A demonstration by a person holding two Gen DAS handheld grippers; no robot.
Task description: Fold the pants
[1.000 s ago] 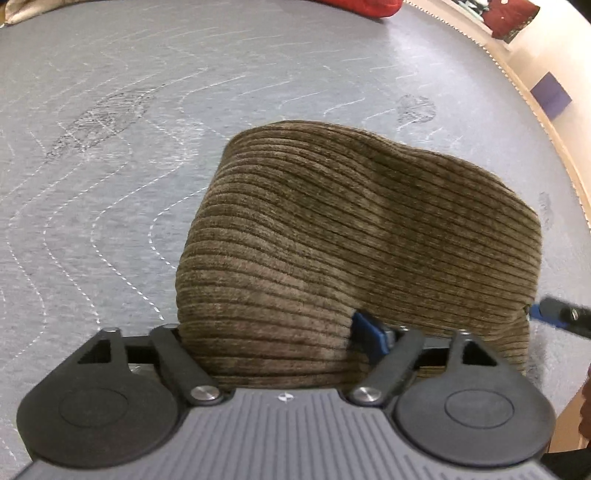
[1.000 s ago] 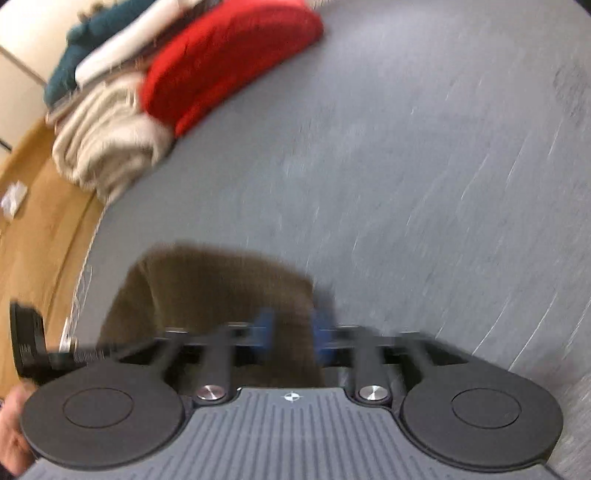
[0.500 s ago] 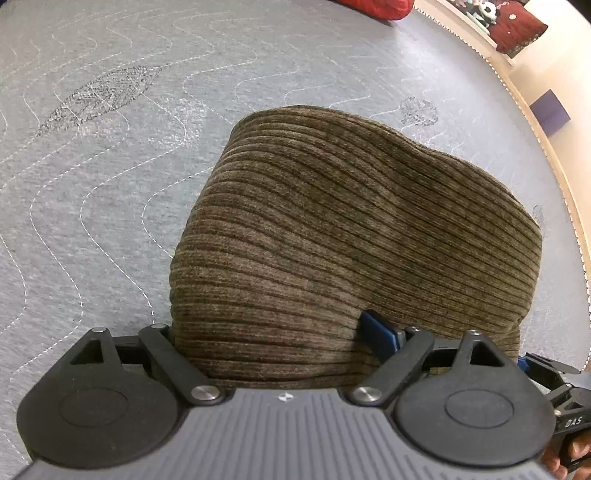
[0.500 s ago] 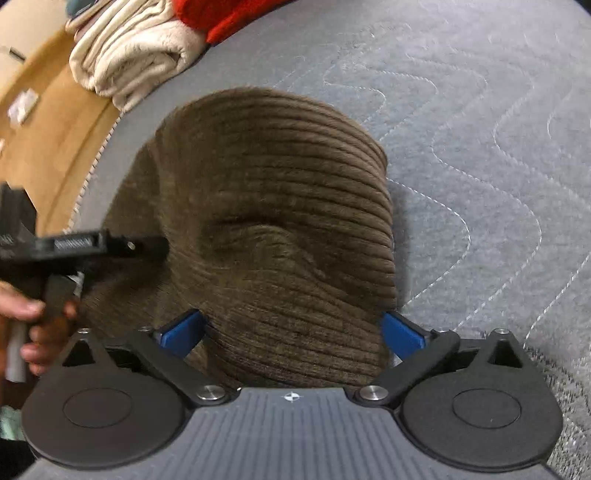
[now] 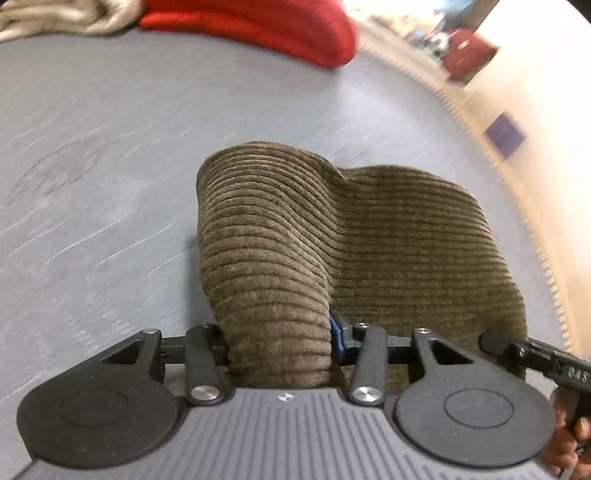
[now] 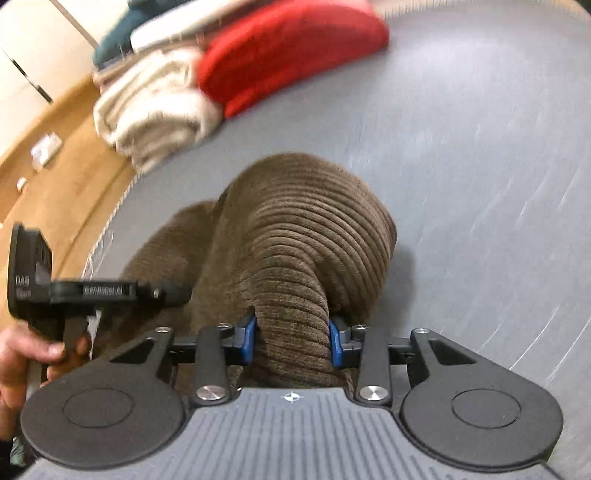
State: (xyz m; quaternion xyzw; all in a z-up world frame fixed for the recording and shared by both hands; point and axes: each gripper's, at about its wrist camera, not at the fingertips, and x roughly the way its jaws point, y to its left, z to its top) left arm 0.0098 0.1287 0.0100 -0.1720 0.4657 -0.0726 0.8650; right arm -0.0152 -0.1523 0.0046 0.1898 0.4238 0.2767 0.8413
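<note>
The brown corduroy pants [image 5: 369, 236] lay bunched on the grey quilted mattress [image 5: 110, 147], near its right edge in the left wrist view, with a raised fold standing up from the surface. The left gripper [image 5: 277, 341] was clamped on one gathered ridge of the cloth; its right blue pad [image 5: 336, 332] pressed against the fabric, while the left pad was hidden behind the fold. The right gripper [image 6: 291, 341] was likewise closed on a second ridge of the pants [image 6: 306, 251], both blue pads [image 6: 249, 339] touching the cloth on either side. Each tool appeared in the other's view: the right one at the near right edge of the left wrist view, the left one at the near left of the right wrist view, held by the person's hand [image 6: 22, 354] (fingers wrapped round the handle).

At the far end of the mattress lay a red folded item [image 6: 288, 48], touching a cream blanket [image 6: 155, 110] to its left, with teal and white textiles [image 6: 147, 29] beyond. A wooden floor [image 6: 55, 166] showed past the left edge. Both views were motion-blurred.
</note>
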